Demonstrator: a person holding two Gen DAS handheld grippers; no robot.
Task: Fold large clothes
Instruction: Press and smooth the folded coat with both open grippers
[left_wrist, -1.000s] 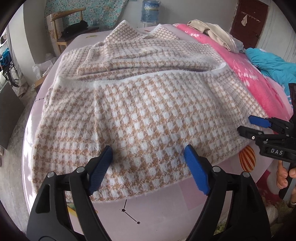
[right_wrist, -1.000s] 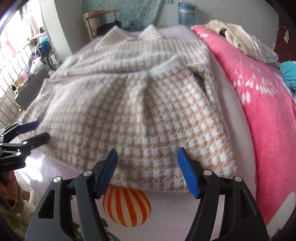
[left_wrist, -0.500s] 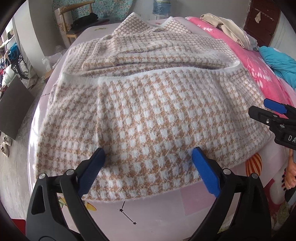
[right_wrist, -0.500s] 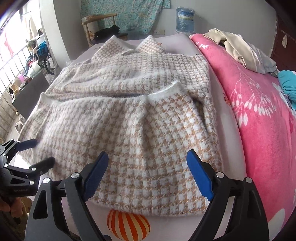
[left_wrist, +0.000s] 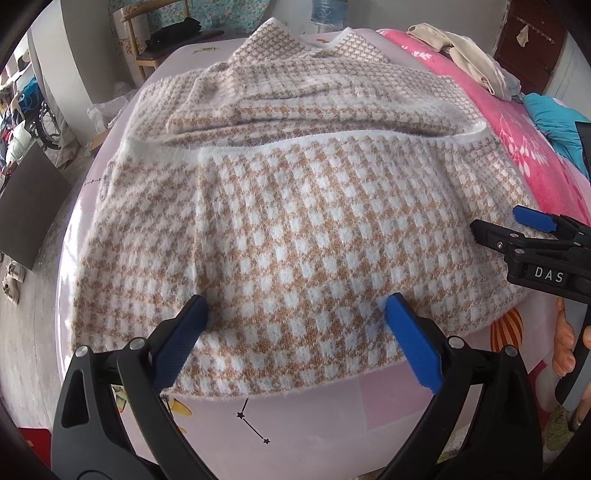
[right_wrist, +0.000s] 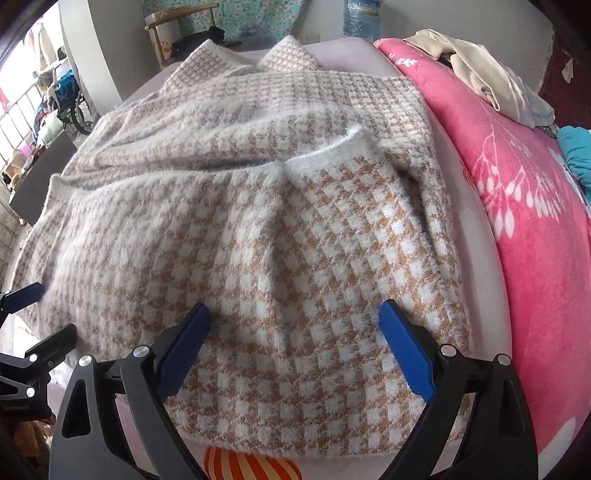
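A large fuzzy tan-and-white houndstooth garment (left_wrist: 295, 206) lies spread on a pale pink sheet (left_wrist: 303, 417), its lower part folded up so a white hem runs across its middle; it also shows in the right wrist view (right_wrist: 280, 236). My left gripper (left_wrist: 295, 314) is open and empty, its blue pads over the near hem. My right gripper (right_wrist: 293, 317) is open and empty over the near right part of the garment. The right gripper shows from the side in the left wrist view (left_wrist: 517, 232); the left gripper shows at the left edge of the right wrist view (right_wrist: 33, 314).
A bright pink floral blanket (right_wrist: 524, 206) lies along the right of the bed, with beige clothes (right_wrist: 480, 70) and a teal cloth (left_wrist: 557, 122) on it. A wooden chair (left_wrist: 147, 40) and a water bottle (right_wrist: 362, 18) stand beyond the bed. The bed's left edge drops to the floor (left_wrist: 22, 332).
Both grippers have moved slightly forward and down over the garment's near edge, still open. The garment has not visibly moved in the last half second.
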